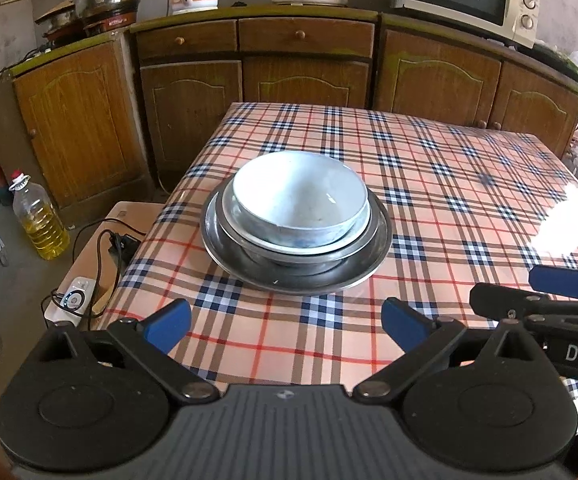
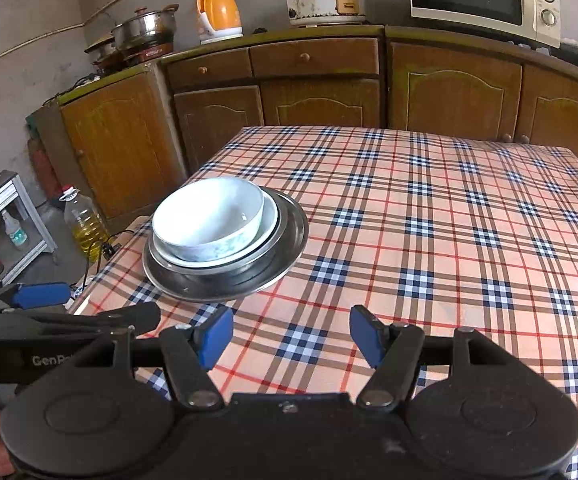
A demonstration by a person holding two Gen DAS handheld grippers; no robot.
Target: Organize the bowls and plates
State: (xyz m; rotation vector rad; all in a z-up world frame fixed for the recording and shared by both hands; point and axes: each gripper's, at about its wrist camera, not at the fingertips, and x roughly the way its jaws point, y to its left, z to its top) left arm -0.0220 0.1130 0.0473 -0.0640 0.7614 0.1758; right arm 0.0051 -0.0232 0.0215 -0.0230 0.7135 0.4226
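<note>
A: Where's the stack?
B: White bowl nested in a white plate, on a steel plate, near the left edge of the checked surface.
A: Grippers?
B: Left hand-held gripper spread wide, empty, stack straight ahead, apart from it. Right hand-held gripper also spread, empty, stack ahead to its left.

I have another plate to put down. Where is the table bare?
Bare checked cloth runs from the stacked dishes to the table's right and far edges. Crowded only at the near-left corner, around the stack and both open grippers.
</note>
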